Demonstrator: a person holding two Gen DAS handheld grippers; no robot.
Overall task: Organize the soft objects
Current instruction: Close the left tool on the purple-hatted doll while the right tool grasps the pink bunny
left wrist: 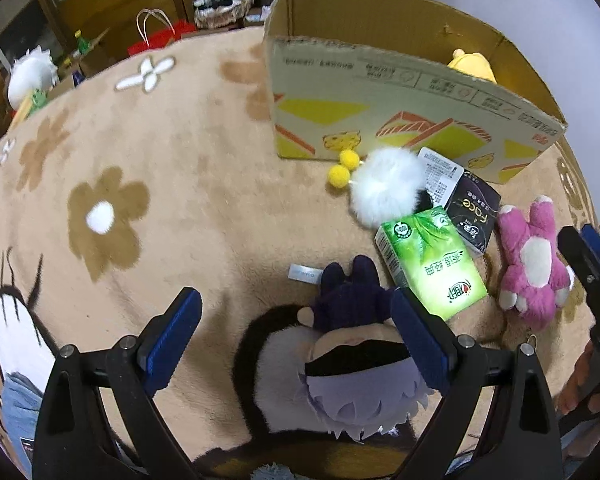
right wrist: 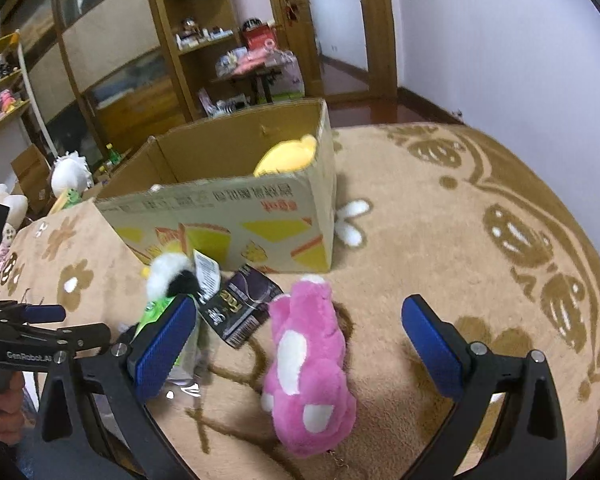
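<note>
On a tan flower-patterned carpet, the left gripper spreads wide over a plush doll with pale lilac hair and a dark navy outfit; the right pad touches the doll's side while the left pad stands well clear of it. The right gripper also hangs released, its blue pads either side of a pink plush bear lying on the carpet, touching neither. Between the two toys lie a green tissue pack and a black "Face" tissue pack, with a white pom-pom carrying two small yellow balls just in front of an open cardboard box. A yellow plush sits inside the box, at its right end.
</note>
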